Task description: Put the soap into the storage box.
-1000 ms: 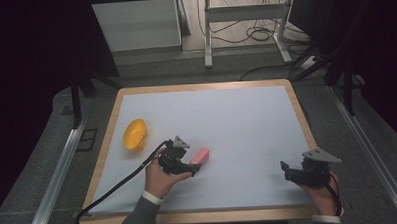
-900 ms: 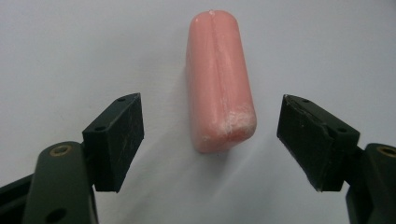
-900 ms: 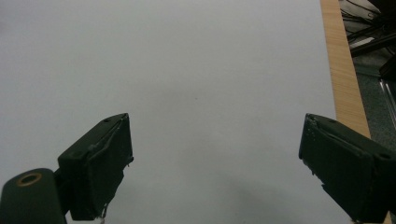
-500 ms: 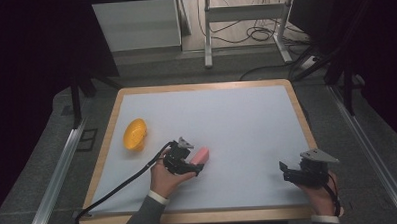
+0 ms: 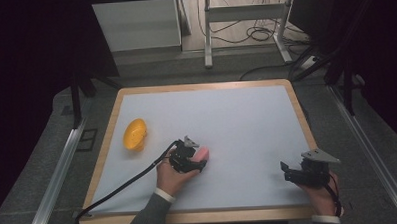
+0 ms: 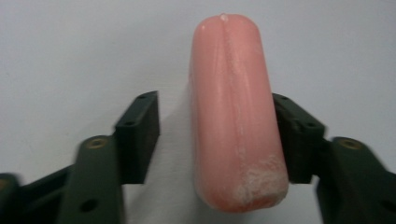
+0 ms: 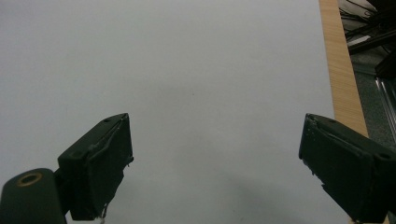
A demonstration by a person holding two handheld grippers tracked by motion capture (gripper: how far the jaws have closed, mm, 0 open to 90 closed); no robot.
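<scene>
A pink sausage [image 6: 231, 112] lies on the white table top, lengthwise between the jaws of my left gripper [image 6: 215, 116]. The right jaw touches its side, and a gap remains between the left jaw and the sausage. In the high view the left gripper [image 5: 197, 163] sits left of the table's middle, with the sausage's [image 5: 204, 153] far end poking out past it. My right gripper [image 5: 286, 172] rests near the front right corner. Its jaws stand wide apart over bare surface in the right gripper view [image 7: 215, 154].
A yellow-orange rounded object [image 5: 134, 134] lies near the left side of the table [image 5: 246, 110]. The table's wooden rim [image 7: 340, 70] runs just right of the right gripper. A black cable [image 5: 124, 184] trails from the left gripper to the front left corner.
The left gripper has edged slightly forward and right around the sausage. The right gripper has hardly moved.
</scene>
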